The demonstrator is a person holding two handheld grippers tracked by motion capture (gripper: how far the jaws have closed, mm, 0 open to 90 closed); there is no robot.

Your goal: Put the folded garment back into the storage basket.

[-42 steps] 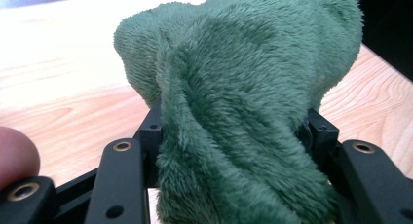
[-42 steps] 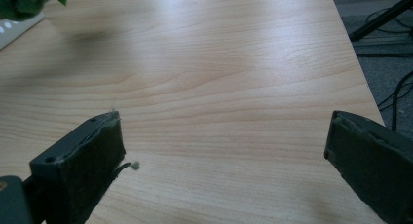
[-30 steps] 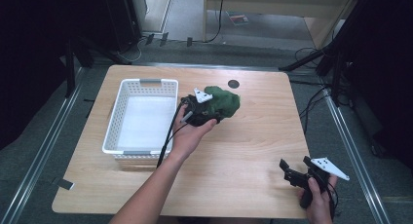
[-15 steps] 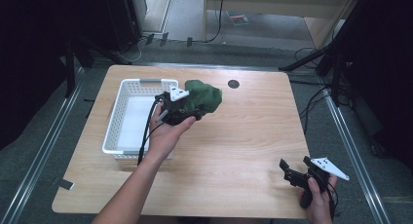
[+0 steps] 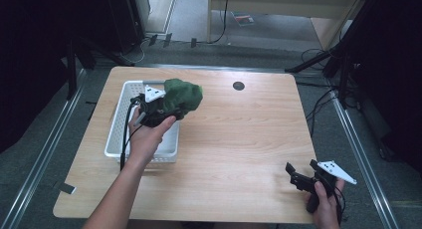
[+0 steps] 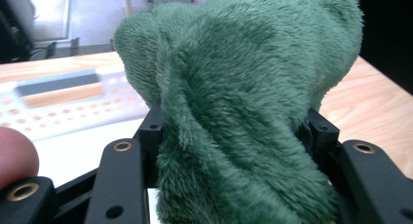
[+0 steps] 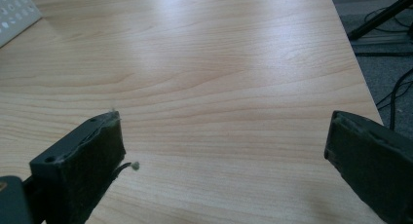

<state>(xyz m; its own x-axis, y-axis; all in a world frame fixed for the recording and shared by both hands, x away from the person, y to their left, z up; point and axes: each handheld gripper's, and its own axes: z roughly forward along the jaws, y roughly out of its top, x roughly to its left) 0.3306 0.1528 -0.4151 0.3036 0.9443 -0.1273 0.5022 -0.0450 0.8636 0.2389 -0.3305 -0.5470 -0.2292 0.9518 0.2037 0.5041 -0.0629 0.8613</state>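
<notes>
A fluffy green plush toy [image 5: 183, 96] hangs above the right rim of the white basket [image 5: 115, 135], gripped by my left gripper [image 5: 164, 108]. In the left gripper view the green plush toy [image 6: 243, 102] bulges up between the two black jaws, which press into it from both sides. My right gripper [image 5: 302, 174] rests at the table's near right corner, jaws wide apart. In the right gripper view its fingers [image 7: 83, 160] stand far apart over bare wood with nothing between them.
The white perforated basket [image 6: 63, 102] sits on the left part of the wooden table [image 5: 239, 139]. A small black round hole [image 5: 238, 85] marks the table's far side. Cables and stand legs lie on the floor beyond the table.
My left gripper has carried the green plush toy leftward from the table's middle to above the basket's right rim. The right gripper has stayed put.
</notes>
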